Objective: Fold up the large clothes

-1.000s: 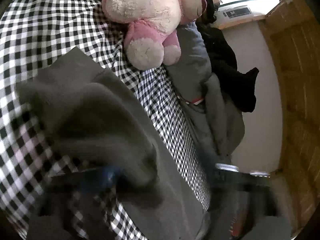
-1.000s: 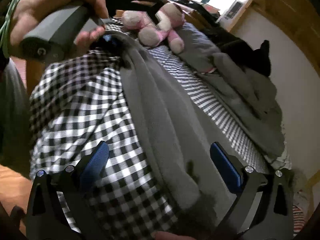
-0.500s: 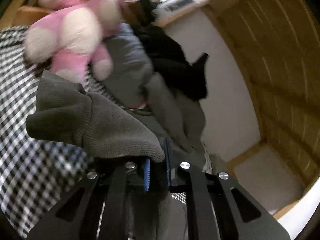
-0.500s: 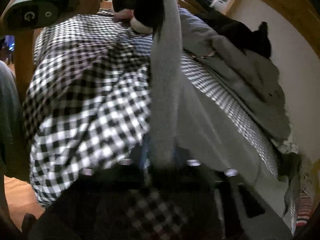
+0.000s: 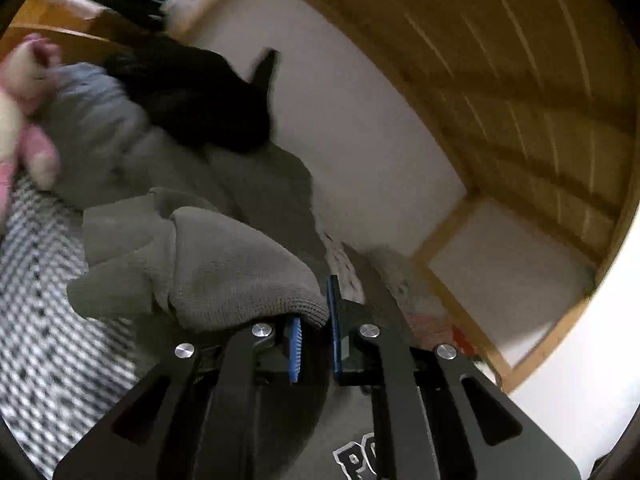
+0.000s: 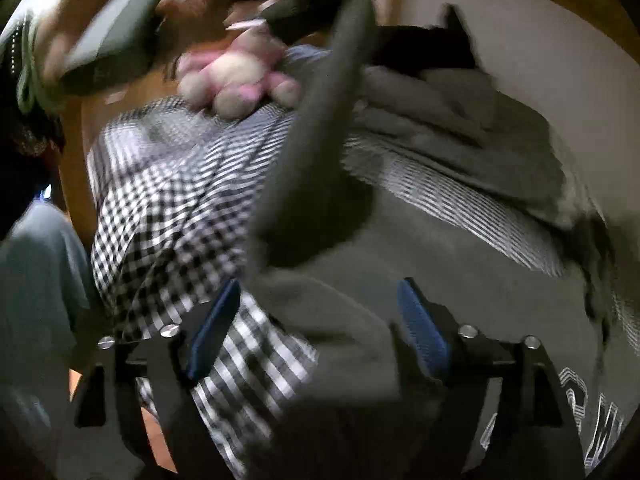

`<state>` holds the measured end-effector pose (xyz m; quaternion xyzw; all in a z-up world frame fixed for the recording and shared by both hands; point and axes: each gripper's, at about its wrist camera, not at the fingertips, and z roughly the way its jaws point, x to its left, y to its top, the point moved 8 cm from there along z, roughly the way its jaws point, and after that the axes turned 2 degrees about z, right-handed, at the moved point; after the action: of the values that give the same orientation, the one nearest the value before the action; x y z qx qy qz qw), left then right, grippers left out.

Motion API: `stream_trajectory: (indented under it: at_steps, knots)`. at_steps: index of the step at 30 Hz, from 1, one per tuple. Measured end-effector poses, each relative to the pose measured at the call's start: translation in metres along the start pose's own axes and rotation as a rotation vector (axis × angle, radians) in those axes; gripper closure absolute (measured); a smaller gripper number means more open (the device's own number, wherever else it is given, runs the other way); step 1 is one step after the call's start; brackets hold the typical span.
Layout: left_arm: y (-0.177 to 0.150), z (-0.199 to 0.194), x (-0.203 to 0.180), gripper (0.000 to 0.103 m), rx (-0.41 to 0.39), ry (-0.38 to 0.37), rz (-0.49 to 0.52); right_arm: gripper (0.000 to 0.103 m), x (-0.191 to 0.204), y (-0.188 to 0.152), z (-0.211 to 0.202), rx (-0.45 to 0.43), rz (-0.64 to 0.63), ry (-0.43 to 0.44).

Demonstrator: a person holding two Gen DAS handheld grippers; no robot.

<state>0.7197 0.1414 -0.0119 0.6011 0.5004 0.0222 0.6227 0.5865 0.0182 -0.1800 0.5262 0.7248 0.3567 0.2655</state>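
Only right view shows right tongs (image 6: 316, 328) spread; left tongs (image 5: 314, 334) pinch grey sweater (image 5: 224, 268).

1. Bed (image 6: 168, 216) carries everything, covered in a black-and-white check sheet (image 5: 44, 320).
2. Grey sweatshirt (image 6: 460, 264) spread on the sheet toward 4 o'clock in the right wrist view; one part lifted off the bed.
3. Pink plush toy (image 6: 236, 76) at 11 o'clock.
4. Rumpled grey bedding (image 6: 452, 128) at 2 o'clock along the wall.
5. Black garment (image 5: 192, 96) on top of the bedding, 10 o'clock in the left wrist view.
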Motion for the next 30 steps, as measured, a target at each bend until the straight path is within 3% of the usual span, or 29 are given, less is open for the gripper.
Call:
stream_trajectory:
  at_steps: [5, 11, 14, 18, 21, 23, 25, 27, 30]
  knots:
    - [-0.048, 0.046, -0.067, 0.093, 0.115, -0.072, 0.104, 0.018, -0.102, -0.031, -0.046, 0.010, 0.274, -0.086]
    - [-0.146, 0.118, -0.132, 0.093, 0.304, -0.127, 0.189, 0.018, -0.212, -0.079, -0.098, 0.003, 0.497, -0.277]
    - [-0.202, 0.159, -0.149, 0.093, 0.400, -0.105, 0.265, 0.013, -0.246, -0.092, -0.129, -0.022, 0.534, -0.359]
    - [-0.274, 0.193, -0.148, 0.093, 0.506, 0.018, 0.411, 0.010, -0.272, -0.079, -0.156, -0.054, 0.493, -0.409]
    - [-0.313, 0.203, -0.140, 0.088, 0.582, 0.086, 0.453, 0.009, -0.280, -0.045, -0.158, -0.066, 0.407, -0.386]
    - [-0.329, 0.205, -0.123, 0.074, 0.639, 0.122, 0.472, 0.008, -0.278, -0.014, -0.149, -0.051, 0.382, -0.294]
    - [-0.344, 0.203, -0.121, 0.069, 0.630, 0.144, 0.552, 0.003, -0.277, 0.014, -0.134, -0.024, 0.391, -0.201]
    - [-0.352, 0.199, -0.127, 0.067, 0.589, 0.186, 0.680, 0.003, -0.279, 0.036, -0.096, 0.124, 0.423, -0.098]
    - [-0.358, 0.197, -0.134, 0.066, 0.555, 0.238, 0.756, 0.003, -0.278, 0.039, -0.033, 0.348, 0.471, -0.045]
